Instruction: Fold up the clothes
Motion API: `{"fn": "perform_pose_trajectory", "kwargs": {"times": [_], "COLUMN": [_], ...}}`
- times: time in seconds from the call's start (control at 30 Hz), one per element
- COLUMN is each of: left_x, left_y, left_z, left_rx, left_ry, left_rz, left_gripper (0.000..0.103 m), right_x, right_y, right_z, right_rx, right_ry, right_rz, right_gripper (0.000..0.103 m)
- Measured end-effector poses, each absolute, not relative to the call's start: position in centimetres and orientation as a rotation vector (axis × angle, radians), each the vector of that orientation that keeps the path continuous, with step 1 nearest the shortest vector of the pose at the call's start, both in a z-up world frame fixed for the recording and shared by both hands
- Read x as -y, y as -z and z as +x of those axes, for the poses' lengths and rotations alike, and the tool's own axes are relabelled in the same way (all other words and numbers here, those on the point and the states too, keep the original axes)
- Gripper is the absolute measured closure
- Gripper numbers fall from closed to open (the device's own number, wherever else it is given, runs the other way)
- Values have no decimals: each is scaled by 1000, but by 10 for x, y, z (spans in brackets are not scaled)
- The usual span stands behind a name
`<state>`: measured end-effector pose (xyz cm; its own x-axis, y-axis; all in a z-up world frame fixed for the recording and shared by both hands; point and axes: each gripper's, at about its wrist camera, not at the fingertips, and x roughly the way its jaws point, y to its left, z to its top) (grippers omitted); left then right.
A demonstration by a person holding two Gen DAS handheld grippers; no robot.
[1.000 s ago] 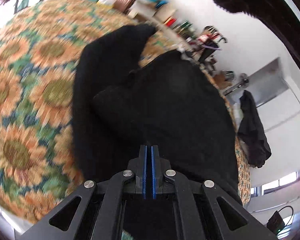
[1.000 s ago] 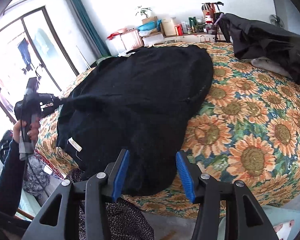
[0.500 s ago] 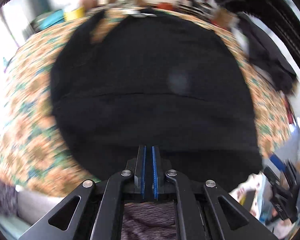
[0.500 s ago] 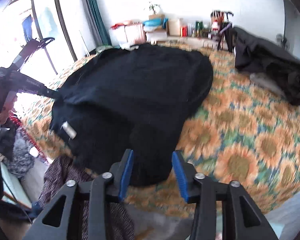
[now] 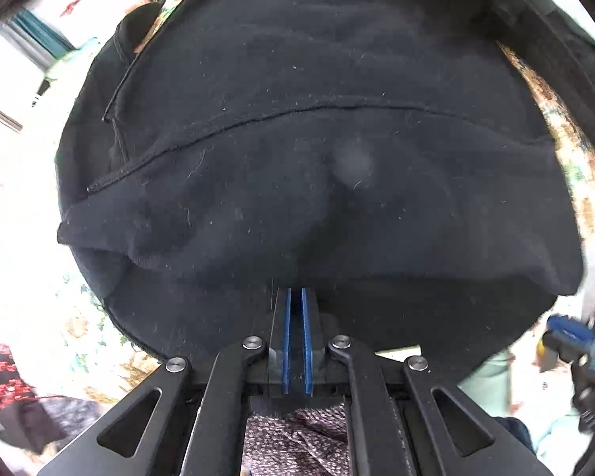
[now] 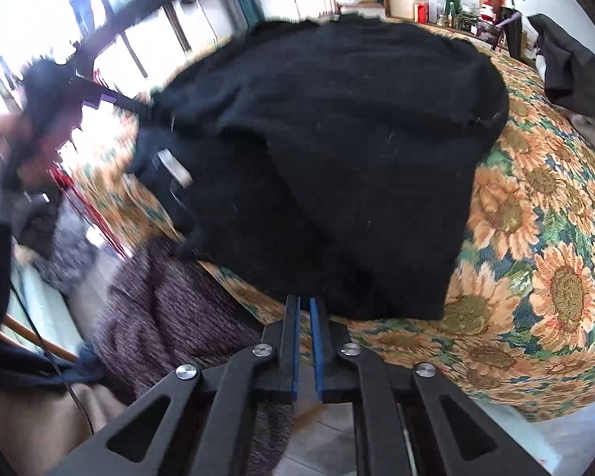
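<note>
Sunflower bedspread [image 6: 543, 238] carries the black sweater [image 6: 337, 139]; left gripper [image 5: 295, 301] shut empty, right gripper [image 6: 304, 309] closing at the near hem, ready to fold.

Bright daylight from the windows [image 6: 111, 35] at 10 o'clock in the right wrist view, blown out to white. Left wrist view overexposed along the 9 o'clock edge. Black garment [image 5: 317, 150] underexposed, little fold detail; pale smudge near centre. Motion blur at 9 o'clock in the right wrist view. Strong fisheye curvature, dark vignette at all corners. Sunflower bedspread [image 6: 543, 238] sharp, evenly lit.
</note>
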<state>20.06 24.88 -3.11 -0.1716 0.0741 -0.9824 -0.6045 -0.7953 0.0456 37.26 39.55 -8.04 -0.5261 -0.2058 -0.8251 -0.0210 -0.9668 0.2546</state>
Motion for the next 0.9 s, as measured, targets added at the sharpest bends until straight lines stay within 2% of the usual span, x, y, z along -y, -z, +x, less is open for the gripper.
{"fn": "perform_pose_trajectory", "kwargs": {"times": [0.03, 0.1, 0.23, 0.3, 0.5, 0.57, 0.6, 0.7, 0.8, 0.9], "left_x": [-245, -249, -286, -311, -347, -356, -355, -353, -349, -344], "left_y": [27, 6, -21, -22, -2, 7, 15, 29, 34, 41], "left_z": [200, 200, 211, 218, 220, 224, 226, 236, 256, 281], "left_rx": [-579, -507, -442, -377, -285, -277, -263, -293, -395, -569], "left_ry": [-1999, -2004, -1964, -1903, -1850, -1860, -1838, -1817, -1794, -1759], "left_rz": [-1671, -1590, -1449, -1451, -1450, -1433, -1445, -1430, -1400, -1355], "left_gripper": [98, 98, 98, 98, 98, 98, 98, 98, 100, 101], "right_x": [-405, -425, -443, -449, -458, -456, -455, -470, -479, -484], "right_y": [71, 54, 37, 36, 58, 62, 64, 74, 72, 72], "right_z": [374, 371, 344, 328, 296, 292, 291, 288, 284, 278], "right_rx": [431, 532, 388, 391, 454, 443, 429, 448, 502, 527], "right_ry": [2651, 2719, 2944, 2973, 2866, 2836, 2830, 2838, 2828, 2833], "right_rz": [1416, 1352, 1467, 1504, 1690, 1700, 1702, 1696, 1672, 1657], "right_gripper": [70, 69, 59, 51, 49, 52, 59, 90, 95, 96]}}
